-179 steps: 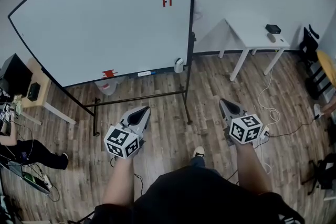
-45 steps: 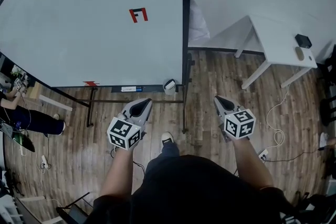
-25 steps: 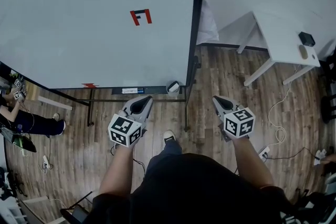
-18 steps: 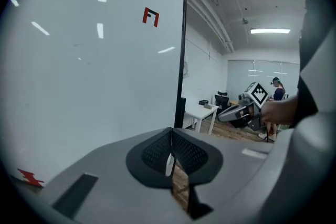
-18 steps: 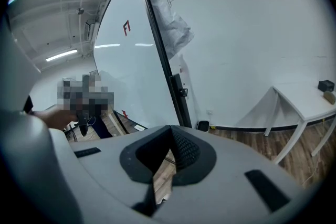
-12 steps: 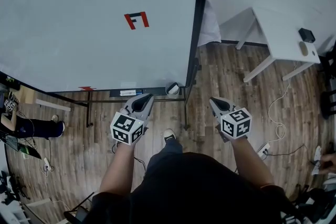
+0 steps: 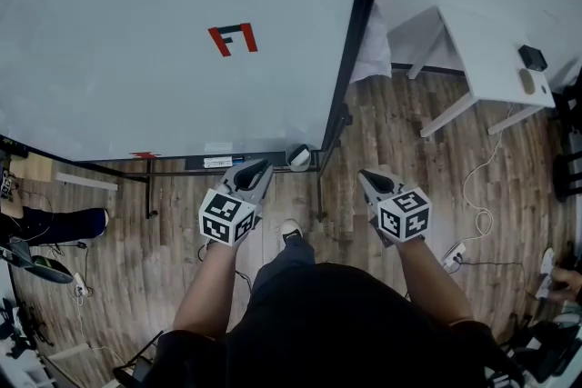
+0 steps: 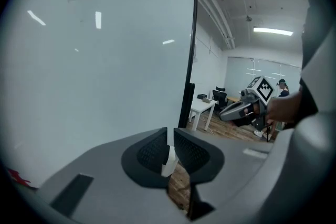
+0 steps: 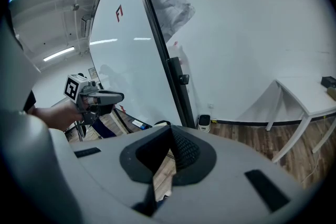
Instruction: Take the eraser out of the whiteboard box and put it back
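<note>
The whiteboard box (image 7: 298, 157) is a small white cup with a dark mouth at the right end of the board's tray (image 7: 195, 164). No eraser is in sight. My left gripper (image 7: 259, 168) hangs just short of the tray, a little left of the box. Its jaws are opening to a narrow slit (image 8: 170, 136) with nothing between them; a white shape (image 8: 168, 159) shows through the gap. My right gripper (image 7: 366, 176) is held over the floor to the right of the board's post (image 7: 350, 59). Its pads (image 9: 181, 147) meet at the tips, with nothing held.
The whiteboard (image 7: 164, 41) carries a red mark (image 7: 233, 39). A marker (image 7: 223, 162) lies on the tray. A white table (image 7: 491, 59) stands at the right, with cables (image 7: 473, 195) on the wooden floor. A person's legs (image 7: 45, 223) reach in at the far left.
The whiteboard has come closer. Both grippers have moved forward and down toward the tray. The left gripper now sits next to the box, and its jaws have parted slightly.
</note>
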Motion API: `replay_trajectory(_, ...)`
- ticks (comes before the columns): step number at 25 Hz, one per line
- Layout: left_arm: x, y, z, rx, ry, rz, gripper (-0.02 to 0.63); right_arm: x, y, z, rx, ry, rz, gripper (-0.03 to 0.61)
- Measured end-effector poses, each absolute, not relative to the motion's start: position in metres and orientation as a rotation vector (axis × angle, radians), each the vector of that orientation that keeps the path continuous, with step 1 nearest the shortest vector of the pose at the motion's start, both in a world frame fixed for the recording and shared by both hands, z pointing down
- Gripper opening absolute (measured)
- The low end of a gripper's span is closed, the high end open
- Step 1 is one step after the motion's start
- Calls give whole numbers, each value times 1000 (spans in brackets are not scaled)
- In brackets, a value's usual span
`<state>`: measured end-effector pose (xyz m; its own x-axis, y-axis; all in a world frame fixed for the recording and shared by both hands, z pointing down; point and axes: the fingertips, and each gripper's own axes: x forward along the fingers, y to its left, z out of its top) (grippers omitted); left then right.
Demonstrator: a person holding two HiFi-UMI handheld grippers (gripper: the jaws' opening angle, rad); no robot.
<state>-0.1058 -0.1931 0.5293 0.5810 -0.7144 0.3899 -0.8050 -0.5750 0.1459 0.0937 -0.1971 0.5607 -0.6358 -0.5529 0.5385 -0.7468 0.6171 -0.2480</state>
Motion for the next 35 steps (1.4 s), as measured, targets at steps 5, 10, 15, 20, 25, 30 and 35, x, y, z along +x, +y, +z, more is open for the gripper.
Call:
replay_trajectory(5, -94, -200, 545, 2503, -1174, 465, 61, 91, -202, 566, 1029, -2420, 656, -9)
replay_trajectory(10, -84, -210, 559, 2508, -1133, 491, 82, 87, -206, 573, 1022, -2408, 665, -9)
replay_trajectory(15, -81, -217, 571, 2510, -1101, 519, 94, 85, -208, 581, 1018, -2393, 678, -9)
replay_trajectory(20, -76, -221, 584, 2498, -1070, 546, 108, 86, -210, 587, 1021, -2377, 681, -9)
replay_trajectory(25, -71, -226, 591, 2517, -1071, 568, 120, 84, -209, 594, 1012, -2361, 675, -9)
replay_trajectory(30, -65, -232, 598, 2543, -1081, 608, 127, 84, -209, 594, 1021, -2354, 675, -9)
replay_trajectory(35, -60, -236, 609, 2553, -1070, 659, 151, 86, -207, 598, 1025, -2341, 679, -9)
